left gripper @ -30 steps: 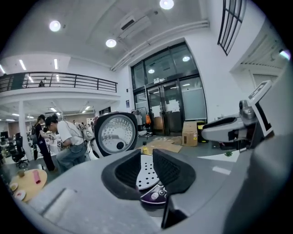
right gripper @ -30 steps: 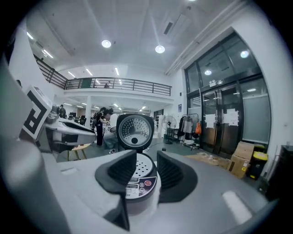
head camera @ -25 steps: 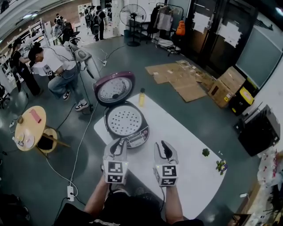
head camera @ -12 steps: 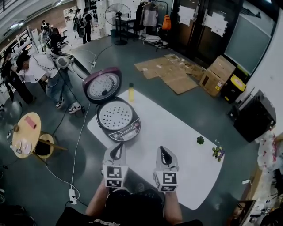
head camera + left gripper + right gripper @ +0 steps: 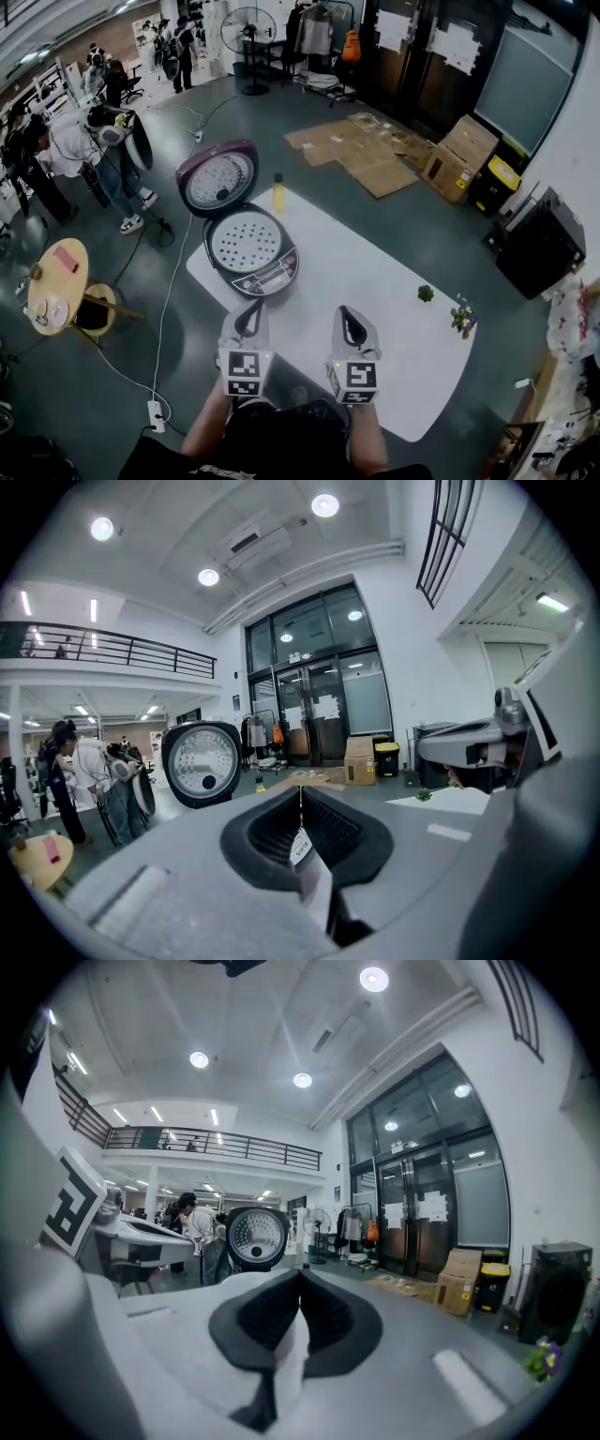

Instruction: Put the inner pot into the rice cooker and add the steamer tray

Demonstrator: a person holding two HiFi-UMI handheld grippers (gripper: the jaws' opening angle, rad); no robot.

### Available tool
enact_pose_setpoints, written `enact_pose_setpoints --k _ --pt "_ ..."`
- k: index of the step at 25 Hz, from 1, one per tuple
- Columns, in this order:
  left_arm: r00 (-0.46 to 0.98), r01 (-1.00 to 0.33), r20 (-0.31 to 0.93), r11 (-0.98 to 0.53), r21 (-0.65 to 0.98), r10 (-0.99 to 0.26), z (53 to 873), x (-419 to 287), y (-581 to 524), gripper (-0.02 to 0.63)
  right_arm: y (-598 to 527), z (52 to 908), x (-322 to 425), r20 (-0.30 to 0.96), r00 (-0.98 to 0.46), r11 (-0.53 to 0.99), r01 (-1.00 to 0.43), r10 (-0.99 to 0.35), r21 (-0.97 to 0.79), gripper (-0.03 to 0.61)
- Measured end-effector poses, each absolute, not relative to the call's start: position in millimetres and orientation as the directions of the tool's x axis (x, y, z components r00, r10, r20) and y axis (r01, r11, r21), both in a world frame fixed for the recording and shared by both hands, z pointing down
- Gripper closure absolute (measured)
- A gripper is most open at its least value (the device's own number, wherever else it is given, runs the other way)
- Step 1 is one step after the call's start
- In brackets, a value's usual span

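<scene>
**Grippers withdrawn and clenched empty; loading appears complete.**

Since a second ago, the left gripper [image 5: 251, 309] and right gripper [image 5: 348, 317] have drawn back from the cooker toward the operator. Their jaws have gone from parted to pressed together, with nothing between them. The steamer tray [image 5: 242, 243] sits in the mouth of the rice cooker [image 5: 272, 277], at 11 o'clock from the left gripper and well apart from it. The inner pot is presumably beneath, hidden by the tray. The lid [image 5: 217, 180] stands open at 11 o'clock of the body. Judged status: both placements are done and no further grasp is required. Both grippers are side by side over the near part of the table [image 5: 375, 281], pointing almost level toward 12 o'clock.
</scene>
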State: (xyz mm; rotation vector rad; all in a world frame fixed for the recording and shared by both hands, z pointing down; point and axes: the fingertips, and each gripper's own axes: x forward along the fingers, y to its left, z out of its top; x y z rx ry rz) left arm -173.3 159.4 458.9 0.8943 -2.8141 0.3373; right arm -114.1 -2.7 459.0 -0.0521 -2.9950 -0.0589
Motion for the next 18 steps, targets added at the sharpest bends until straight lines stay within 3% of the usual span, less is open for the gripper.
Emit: enact_pose_setpoints --k 18 --pt "-0.802 -0.593 0.217 0.786 -0.174 -0.557 460.2 -172.6 156.6 0.599 -3.2 461.4 -113.2 0.140 -0.990 0.999 0.030 0.024 0.040 0.572"
